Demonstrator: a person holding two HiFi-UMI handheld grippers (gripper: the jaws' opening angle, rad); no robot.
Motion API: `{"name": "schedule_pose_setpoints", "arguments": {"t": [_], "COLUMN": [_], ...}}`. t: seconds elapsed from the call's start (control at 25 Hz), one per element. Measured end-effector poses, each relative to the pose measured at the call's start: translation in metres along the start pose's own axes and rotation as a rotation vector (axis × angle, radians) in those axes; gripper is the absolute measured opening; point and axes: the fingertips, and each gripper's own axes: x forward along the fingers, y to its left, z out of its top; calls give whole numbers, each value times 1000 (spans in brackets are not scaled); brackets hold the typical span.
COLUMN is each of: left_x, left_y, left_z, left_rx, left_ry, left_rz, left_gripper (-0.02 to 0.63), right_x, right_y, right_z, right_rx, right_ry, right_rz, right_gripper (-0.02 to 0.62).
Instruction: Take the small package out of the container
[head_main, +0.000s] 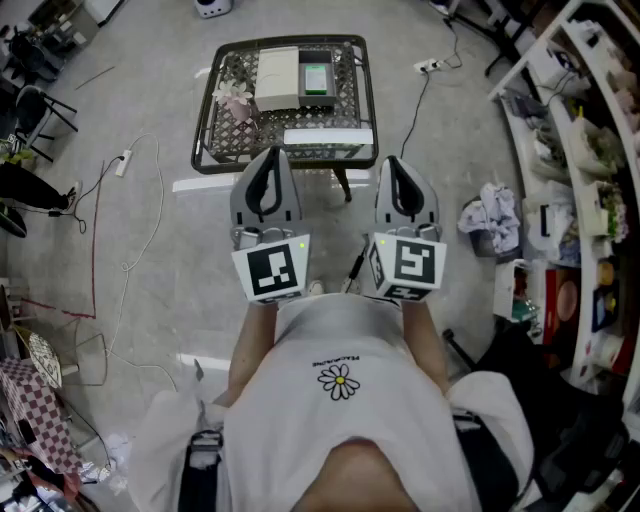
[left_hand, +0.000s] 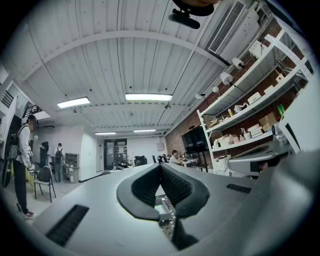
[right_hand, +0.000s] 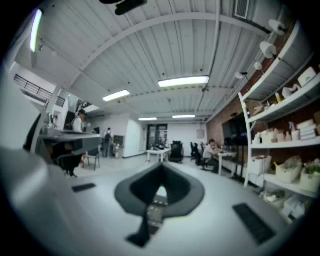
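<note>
1. Closest is the person's white shirt (head_main: 340, 420); just beyond it, at 12 o'clock, both tools are held level, near the table (head_main: 222, 135)
2. Step, as I judge: only the approach. The next move needs a reach forward to the white container (head_main: 278, 78) at 12 o'clock; the small package I cannot separate from here
3. Left gripper (head_main: 271, 156) and right gripper (head_main: 394, 163): jaws clenched, tips touching, nothing between them

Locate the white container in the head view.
Top centre of the head view: the white container sits on the black mesh table, with a green-topped item right beside it on its right and a pale flower piece on its left.
</note>
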Motion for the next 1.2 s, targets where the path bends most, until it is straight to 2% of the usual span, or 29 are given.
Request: {"name": "schedule_pose_setpoints", "arguments": {"t": [0.2, 0.4, 0.72, 0.96, 1.2], "left_x": [3, 5, 10, 14, 22], "left_y": [2, 3, -2, -3, -19], "left_z": [0, -3, -8, -15, -20], "left_rx": [2, 4, 1, -18, -3], "left_ry": [-5, 0, 20, 34, 34], "left_rz": [6, 8, 3, 28, 40], "left_gripper": [25, 25, 25, 25, 25], "right_x": [3, 2, 5, 10, 10], "right_y": [2, 0, -2, -6, -25], "right_z": [-1, 4, -5, -18, -26], "right_rx": [4, 88, 66, 46, 60], "right_ry": [-7, -40, -13, 28, 34], "right_rz": [13, 32, 34, 37, 49], "right_gripper": [29, 31, 31, 31, 31]}}
